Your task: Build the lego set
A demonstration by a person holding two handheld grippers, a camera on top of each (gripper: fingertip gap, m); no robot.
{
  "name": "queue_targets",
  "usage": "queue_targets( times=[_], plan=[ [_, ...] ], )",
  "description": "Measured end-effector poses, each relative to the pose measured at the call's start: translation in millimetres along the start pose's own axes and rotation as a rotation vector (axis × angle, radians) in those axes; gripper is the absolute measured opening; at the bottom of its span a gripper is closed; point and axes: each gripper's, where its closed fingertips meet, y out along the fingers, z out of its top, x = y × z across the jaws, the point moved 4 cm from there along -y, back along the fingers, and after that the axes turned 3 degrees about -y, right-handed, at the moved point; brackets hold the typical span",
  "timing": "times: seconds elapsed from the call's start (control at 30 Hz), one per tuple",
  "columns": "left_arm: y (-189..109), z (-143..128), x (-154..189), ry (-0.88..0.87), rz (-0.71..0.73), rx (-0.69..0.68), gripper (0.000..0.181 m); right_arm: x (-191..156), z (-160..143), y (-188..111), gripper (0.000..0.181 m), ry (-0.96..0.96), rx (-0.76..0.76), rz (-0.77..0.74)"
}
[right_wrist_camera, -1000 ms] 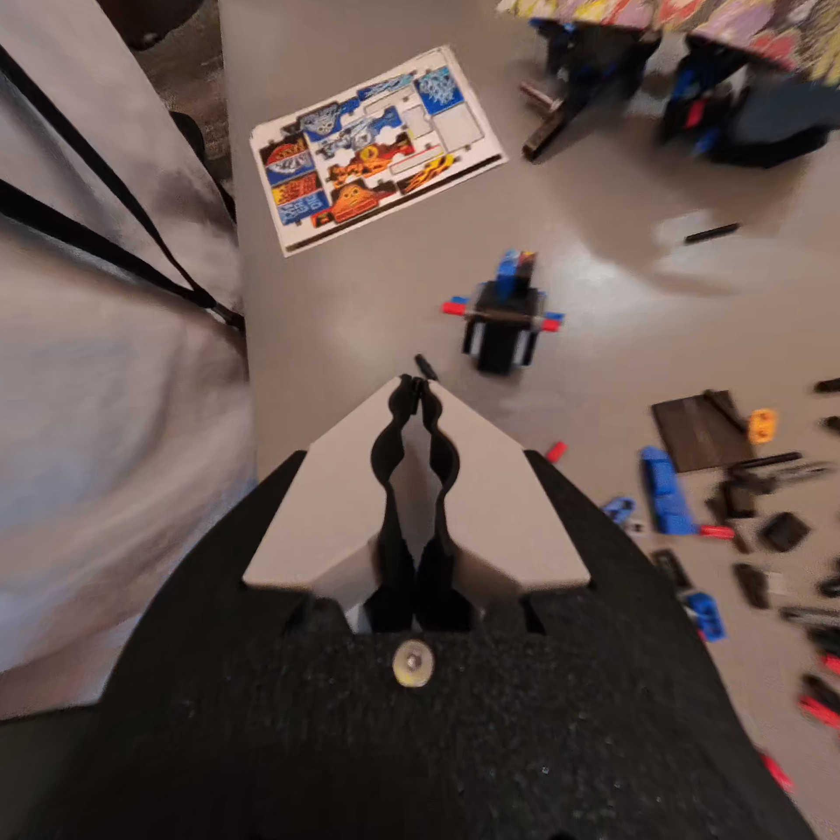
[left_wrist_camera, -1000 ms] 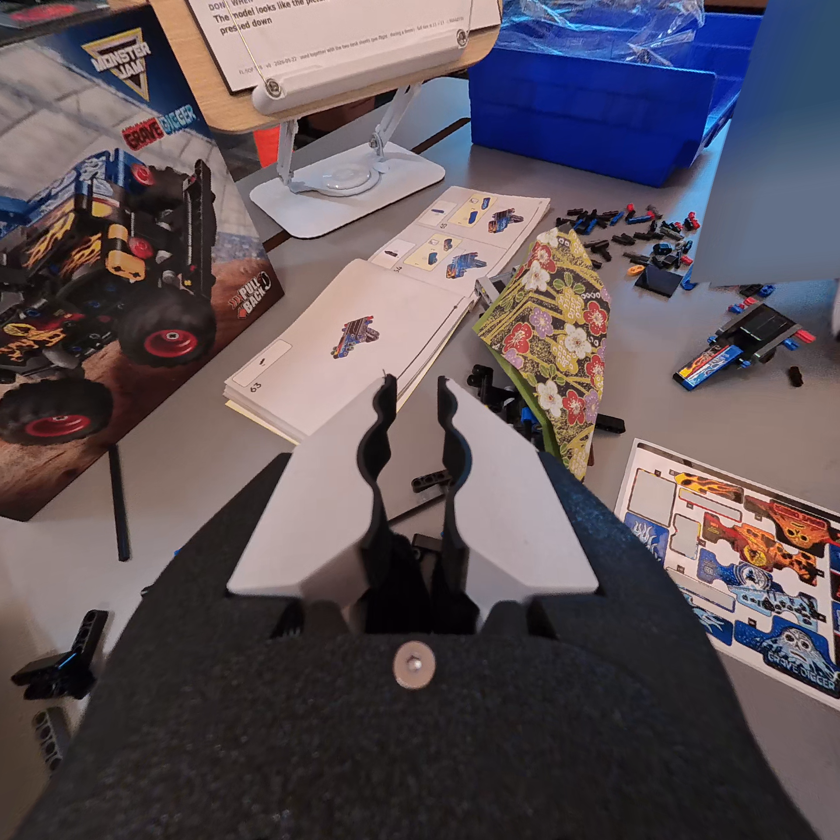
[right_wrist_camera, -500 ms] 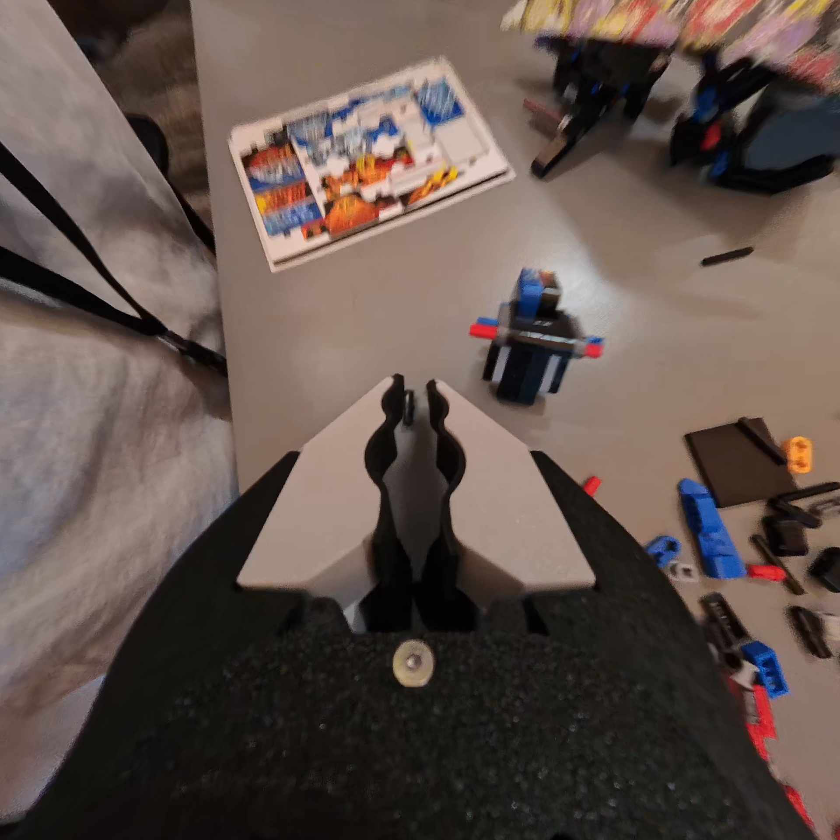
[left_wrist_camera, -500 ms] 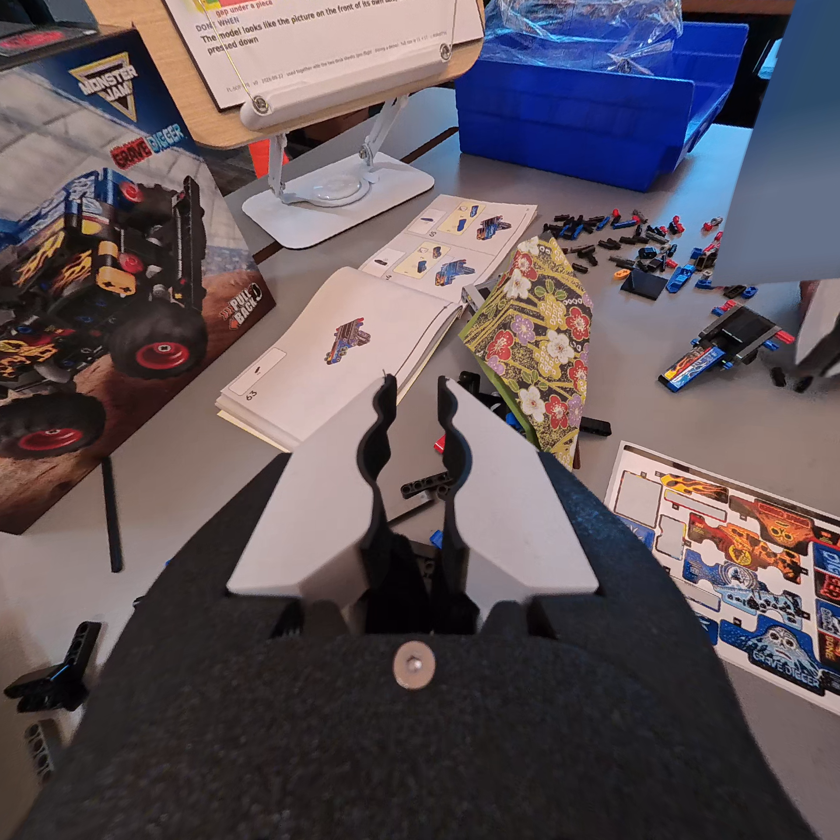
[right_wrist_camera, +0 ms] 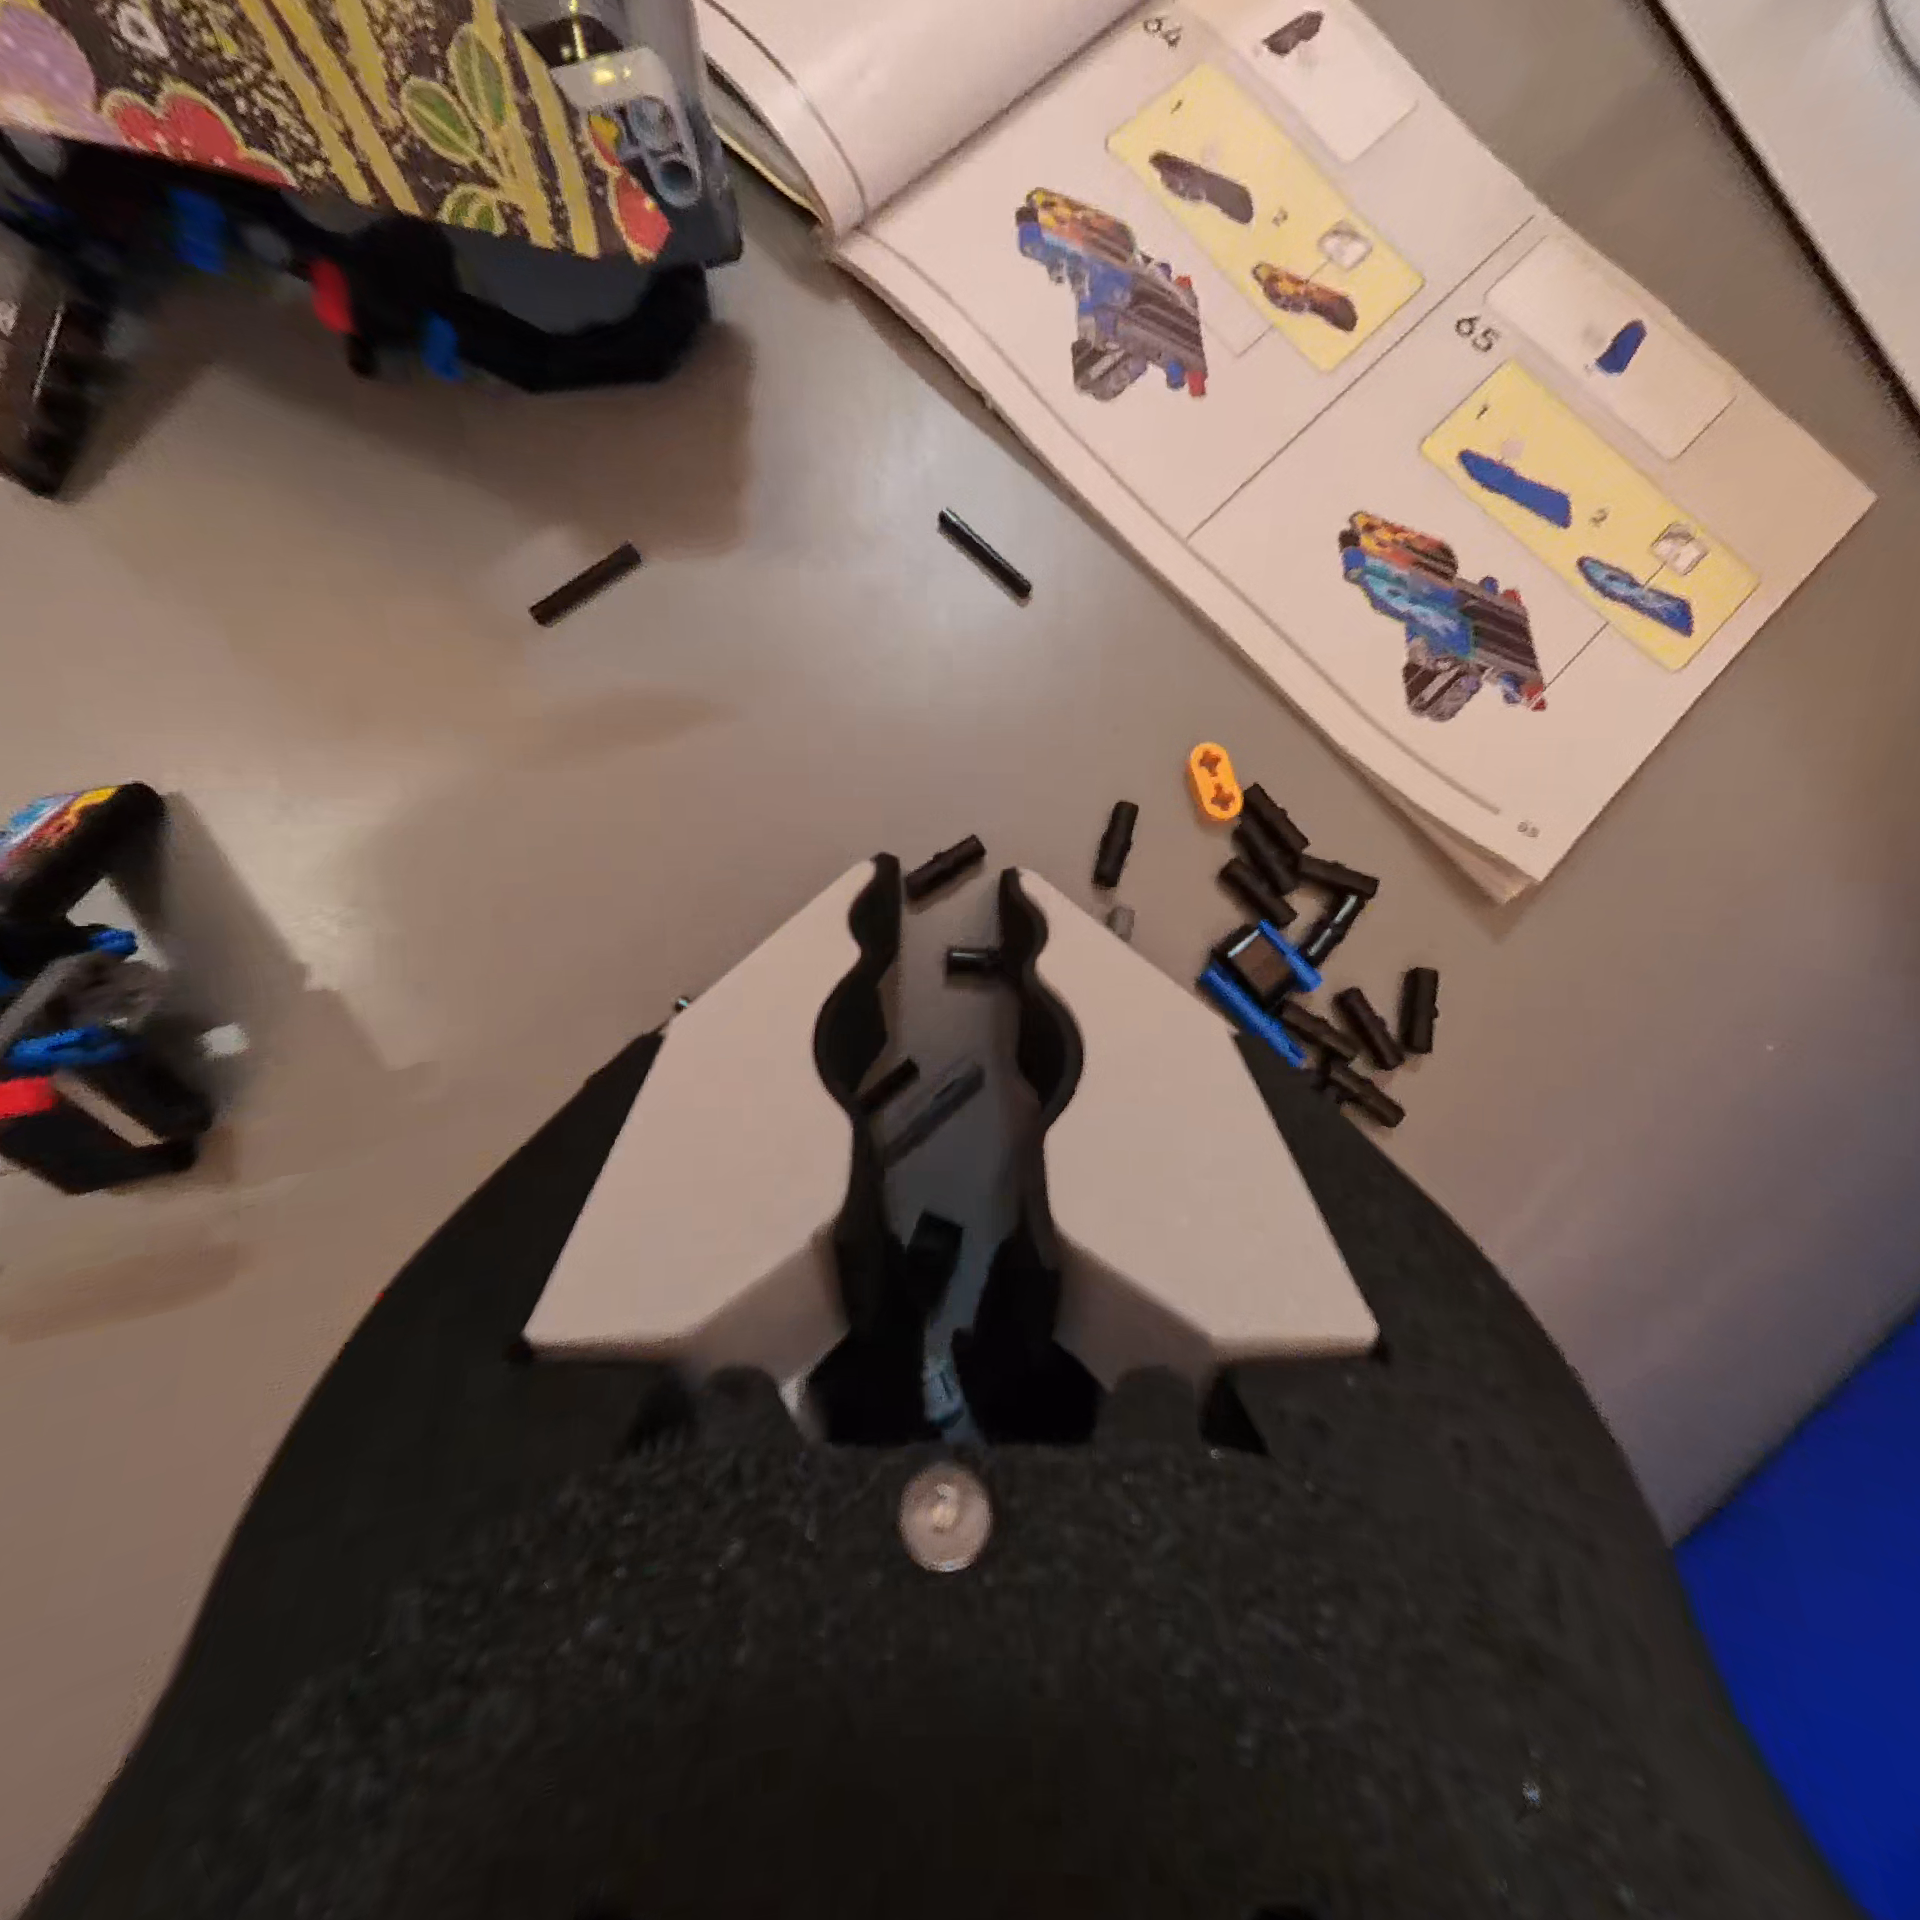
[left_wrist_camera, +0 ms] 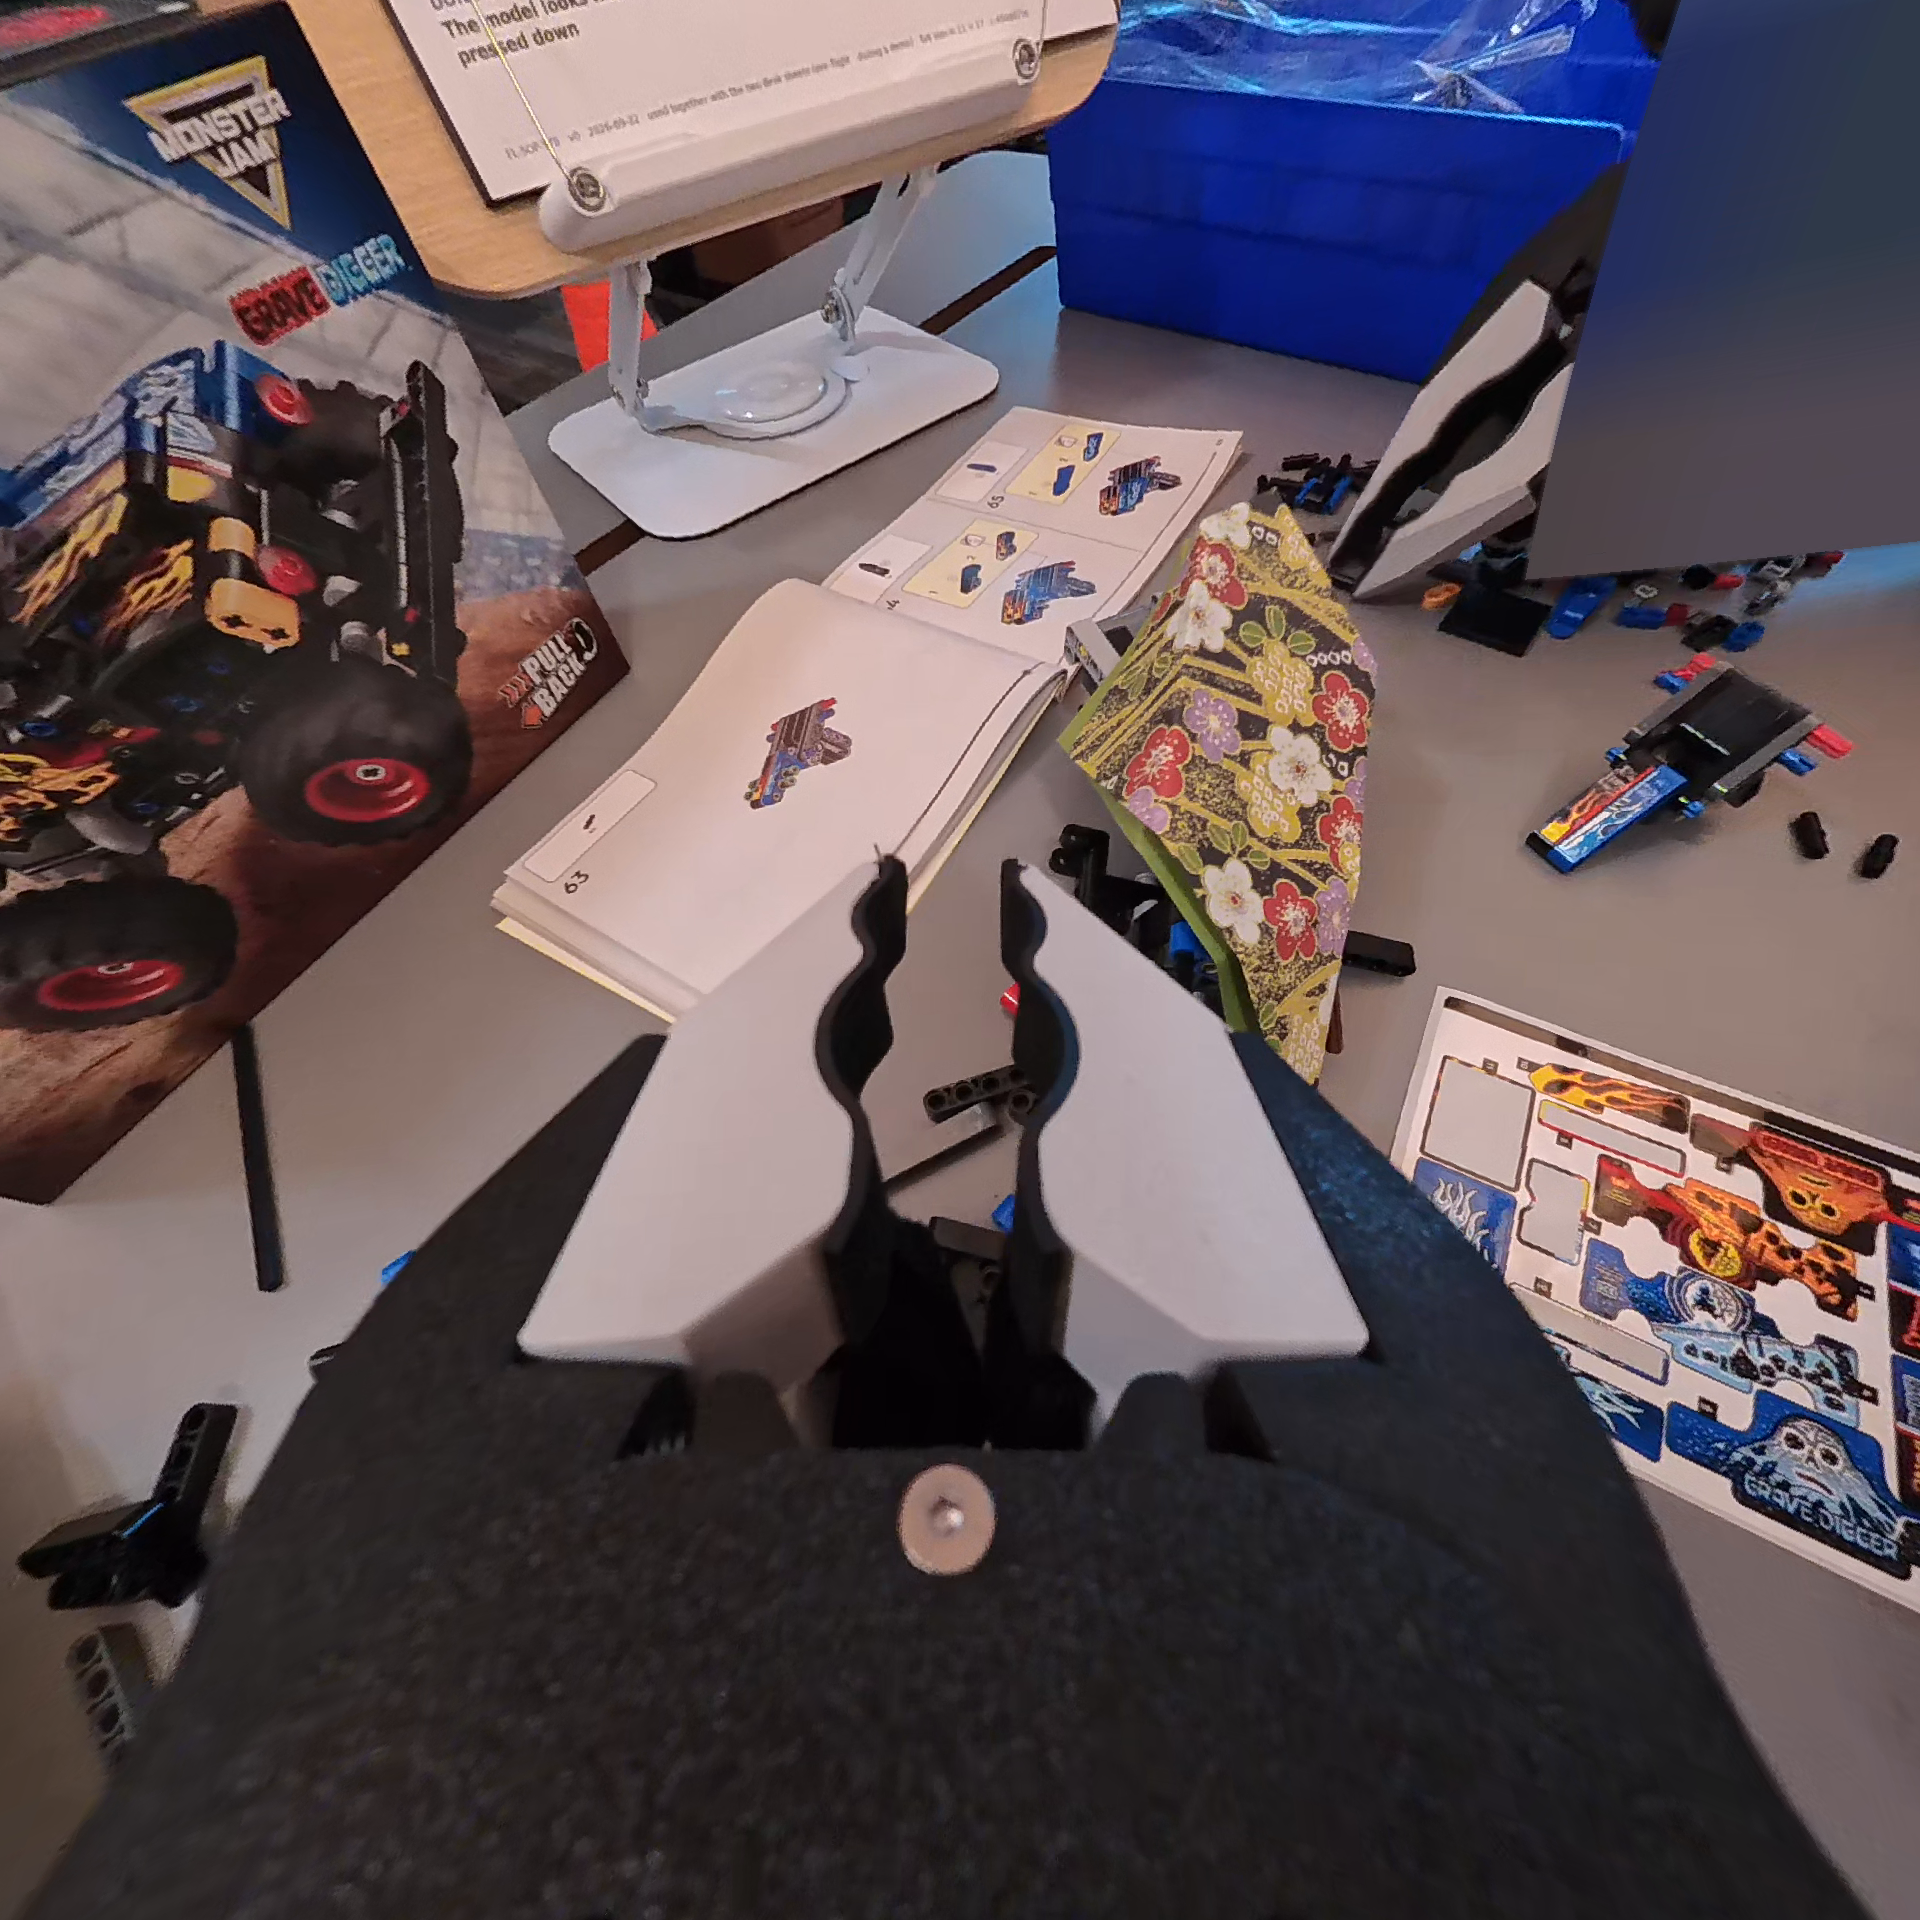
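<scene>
**Grey wedges over scattered plastic**

Matte grey table (left_wrist_camera: 395,1060) carries the whole set in pieces; the left gripper (left_wrist_camera: 951,883), two pale wedge-shaped fingers with wavy black inner pads on a coarse black body, stands released and empty above a short black holed beam (left_wrist_camera: 977,1091); beyond its tips lies the open instruction booklet (left_wrist_camera: 831,748), its pages smooth and slightly bowed; beside that, a stiff sheet of floral patterned paper (left_wrist_camera: 1247,769) tents over dark blocky parts; a glossy sticker sheet (left_wrist_camera: 1662,1247) lies flat at the right; a small black-and-blue sub-assembly (left_wrist_camera: 1704,758) with red pin ends sits farther off, two stubby black pins near it; the printed cardboard set box (left_wrist_camera: 208,623) leans at the left, a blue plastic bin (left_wrist_camera: 1299,229) behind.

The right gripper (right_wrist_camera: 945,883), same build, is likewise parted and holds nothing; it hangs over a litter of small cylindrical black pins (right_wrist_camera: 1299,935), one (right_wrist_camera: 943,867) lying just past its tips, another (right_wrist_camera: 971,961) between the fingers on the table; a flat orange two-hole link (right_wrist_camera: 1214,781) rests near the booklet's corner; a blue framed piece (right_wrist_camera: 1257,971) lies among the pins; two thin black axles (right_wrist_camera: 582,585) lie apart on bare table.
</scene>
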Motion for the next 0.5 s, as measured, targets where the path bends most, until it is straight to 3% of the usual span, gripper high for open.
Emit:
queue_targets(
  times=[0.03,0.1,0.23,0.3,0.4,0.5],
  plan=[
    [1,-1,0,-0.004,-0.004,-0.003,0.016,-2,1,1,0.013,-0.011,0.002,0.001],
    [2,-2,2,-0.005,-0.013,-0.009,0.016,-4,3,3,0.005,-0.037,0.007,-0.019],
    [2,-2,2,0.008,-0.008,-0.013,0.016,-15,8,-11,0.004,-0.088,0.037,-0.015],
    [1,0,2,0.006,-0.005,-0.007,0.015,-50,12,-38,0.004,-0.106,0.104,0.175],
    [-2,3,2,0.008,0.002,0.007,0.015,-111,-11,-79,0.004,-0.185,0.107,0.419],
    [-4,5,2,0.008,0.002,0.017,0.016,-150,-31,-88,0.004,-0.162,0.093,0.468]
  ],
)
